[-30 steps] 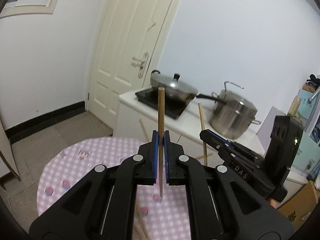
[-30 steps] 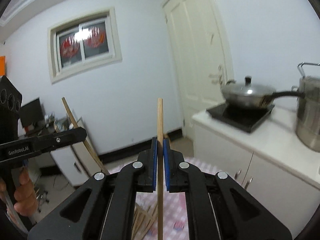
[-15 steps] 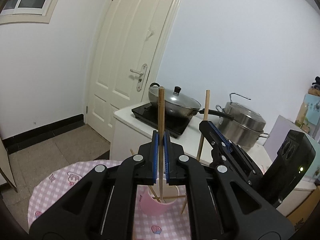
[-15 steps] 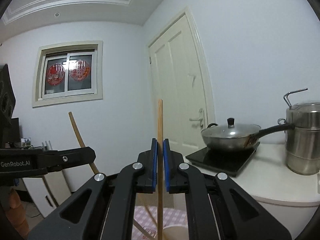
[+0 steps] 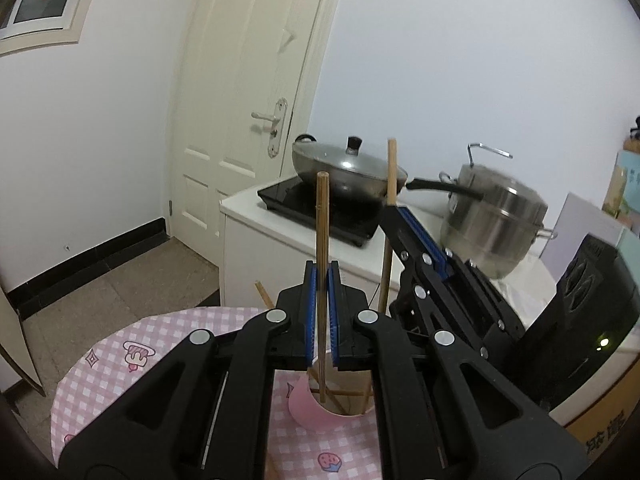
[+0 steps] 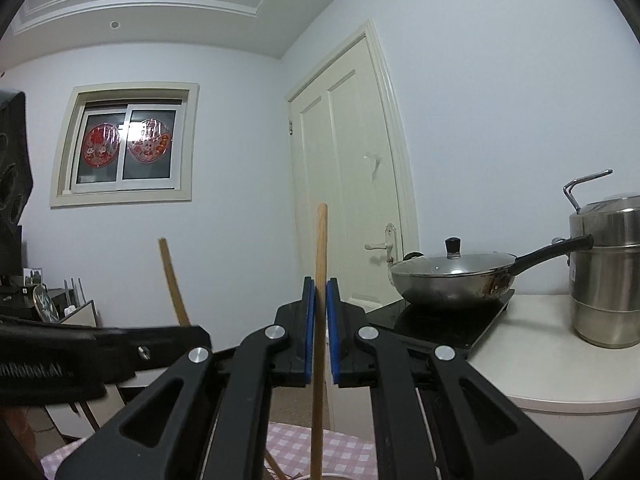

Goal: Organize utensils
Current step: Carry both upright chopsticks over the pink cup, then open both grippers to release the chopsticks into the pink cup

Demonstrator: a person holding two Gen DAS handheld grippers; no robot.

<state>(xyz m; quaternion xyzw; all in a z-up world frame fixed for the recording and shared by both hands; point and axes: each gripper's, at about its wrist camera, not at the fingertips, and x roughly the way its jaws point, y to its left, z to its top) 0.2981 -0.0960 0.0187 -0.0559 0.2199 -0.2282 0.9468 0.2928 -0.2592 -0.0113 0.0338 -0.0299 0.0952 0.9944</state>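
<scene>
In the left wrist view my left gripper (image 5: pixel 322 280) is shut on an upright wooden chopstick (image 5: pixel 322 216). Its lower tip hangs inside a pink cup (image 5: pixel 306 410) on the table. Several chopsticks lean in that cup, one poking out (image 5: pixel 262 294) to the left. To the right, my right gripper (image 5: pixel 416 236) is shut on a second chopstick (image 5: pixel 391 176), whose lower end also reaches into the cup. In the right wrist view the right gripper (image 6: pixel 320 292) clamps its chopstick (image 6: pixel 321 240) upright. The left gripper's body (image 6: pixel 120 344) and its stick (image 6: pixel 172 276) show at the left.
The cup stands on a round table with a pink checked cloth (image 5: pixel 120 360). Behind it is a white counter (image 5: pixel 248 220) with a lidded wok (image 5: pixel 344 168) on a black hob and a steel steamer pot (image 5: pixel 492 216). A cream door (image 5: pixel 248 80) is beyond; a cardboard box (image 5: pixel 600 432) sits low right.
Both grippers moved forward and down over the table, and the pink cup came into view under them. The two chopsticks' lower ends now sit inside it. The right view tilted up to level.
</scene>
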